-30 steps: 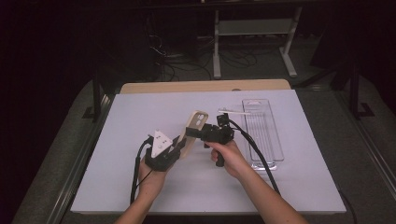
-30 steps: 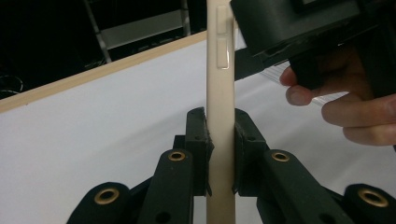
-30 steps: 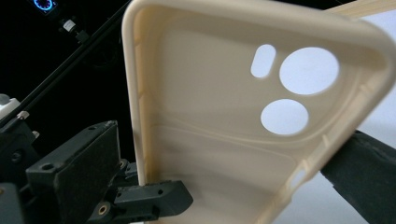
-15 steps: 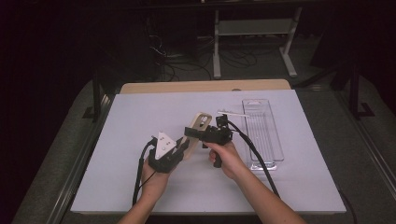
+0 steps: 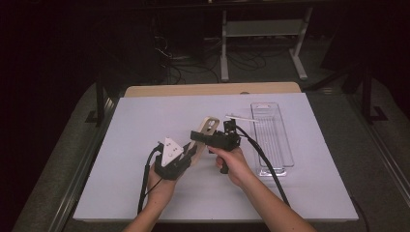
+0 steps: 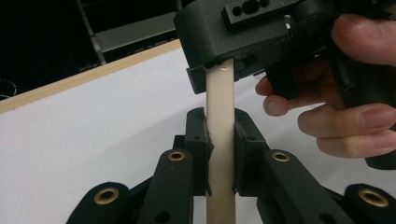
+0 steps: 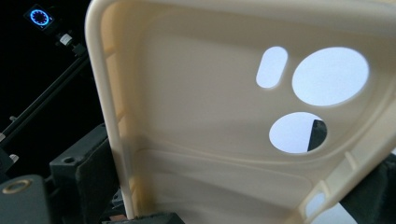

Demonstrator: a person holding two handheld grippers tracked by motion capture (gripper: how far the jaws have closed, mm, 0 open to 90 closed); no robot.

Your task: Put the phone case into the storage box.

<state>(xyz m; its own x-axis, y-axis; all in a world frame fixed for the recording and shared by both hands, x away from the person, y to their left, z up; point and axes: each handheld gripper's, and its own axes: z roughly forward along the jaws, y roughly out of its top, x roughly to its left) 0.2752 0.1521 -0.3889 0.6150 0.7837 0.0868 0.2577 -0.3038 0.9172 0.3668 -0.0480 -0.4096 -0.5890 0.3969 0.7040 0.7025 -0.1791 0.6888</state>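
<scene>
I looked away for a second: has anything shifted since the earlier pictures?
Nothing visibly changed. The left tongs still clamp the cream phone case, the right tongs still meet its upper end, and the clear tray lies where it was.

- The high view looks forward and down from above the person's side, taking in the whole white counter [image 5: 145,116], with both tongs at mid-distance near its centre.
- The left gripper view rides on the left tongs [image 6: 219,140], looking along their jaws, very close to the cream phone case [image 6: 220,98].
- The right gripper view sits almost against that same phone case [image 7: 196,140].
- All three views share the case.
</scene>
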